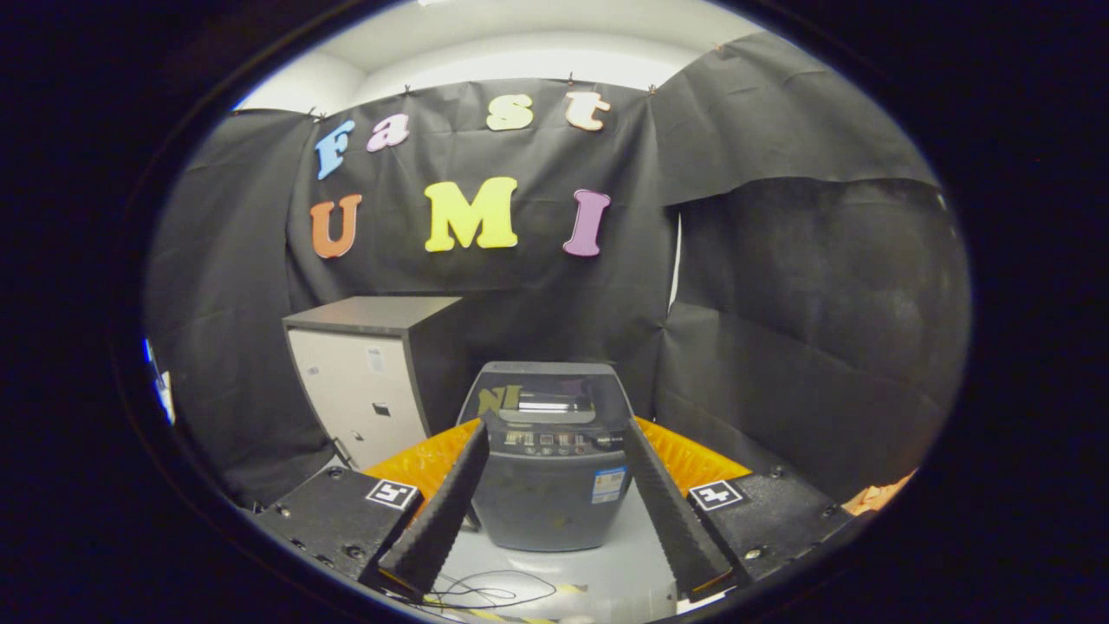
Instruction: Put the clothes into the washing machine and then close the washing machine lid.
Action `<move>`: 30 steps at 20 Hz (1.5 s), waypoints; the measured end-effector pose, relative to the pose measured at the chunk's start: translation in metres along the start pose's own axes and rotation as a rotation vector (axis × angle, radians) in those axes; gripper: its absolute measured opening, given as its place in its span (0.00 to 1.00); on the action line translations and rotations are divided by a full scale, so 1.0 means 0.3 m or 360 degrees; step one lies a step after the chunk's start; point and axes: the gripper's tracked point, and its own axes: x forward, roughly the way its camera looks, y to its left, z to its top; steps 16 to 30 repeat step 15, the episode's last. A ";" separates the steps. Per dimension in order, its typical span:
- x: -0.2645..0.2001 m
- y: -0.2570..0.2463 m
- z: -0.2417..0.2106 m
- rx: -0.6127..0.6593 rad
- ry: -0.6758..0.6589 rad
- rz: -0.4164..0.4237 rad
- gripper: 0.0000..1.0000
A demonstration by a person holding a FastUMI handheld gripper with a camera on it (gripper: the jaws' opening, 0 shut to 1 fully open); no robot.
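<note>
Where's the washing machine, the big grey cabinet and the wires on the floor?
washing machine [554,494]: gripper view, its dark front panel, beyond the open jaws.
grey cabinet [359,394]: gripper view, its pale door, left of the machine.
wires [485,594]: gripper view, loops on the floor.

Gripper [554,442] level, fingers [442,511] spread wide, empty.

washing machine [551,468] on floor [606,576], ahead of and between fingers [442,511] of spread, empty tongs [554,433]; lid [546,394] down; cabinet [372,381] left of it, slightly behind; cables [485,594] on floor before it
</note>
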 end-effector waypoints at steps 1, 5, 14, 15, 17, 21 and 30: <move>-0.017 -0.008 0.000 0.0003 -0.0004 -0.0012 0.99; -0.059 0.020 0.001 0.0026 -0.0031 -0.0009 0.99; -0.093 0.053 0.002 0.0034 -0.0045 -0.0010 0.99; -0.095 0.053 0.004 0.0028 -0.0048 -0.0016 0.99; -0.095 0.053 0.004 0.0028 -0.0048 -0.0016 0.99; -0.095 0.053 0.004 0.0028 -0.0048 -0.0016 0.99; -0.095 0.053 0.004 0.0028 -0.0048 -0.0016 0.99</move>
